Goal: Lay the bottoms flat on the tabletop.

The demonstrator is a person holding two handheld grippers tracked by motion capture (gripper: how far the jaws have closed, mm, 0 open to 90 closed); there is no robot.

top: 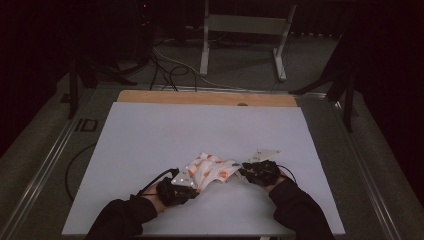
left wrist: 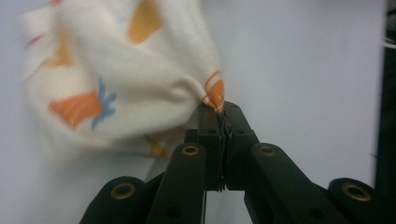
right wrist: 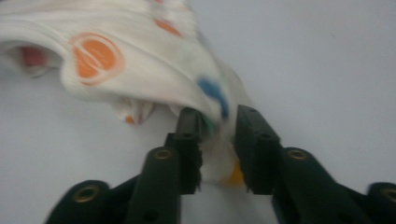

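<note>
A soft cream cloth (top: 212, 169) printed with orange shapes and small blue marks lies bunched in rumpled folds on the smooth white worktop (top: 150, 140), near the middle of its near edge. The left gripper (top: 186, 184) has its black jaws pinched tight on one gathered corner. The right gripper (top: 248, 171) has its jaws narrowly parted with a fold of the cloth between them, the pads not pressing it.
</note>
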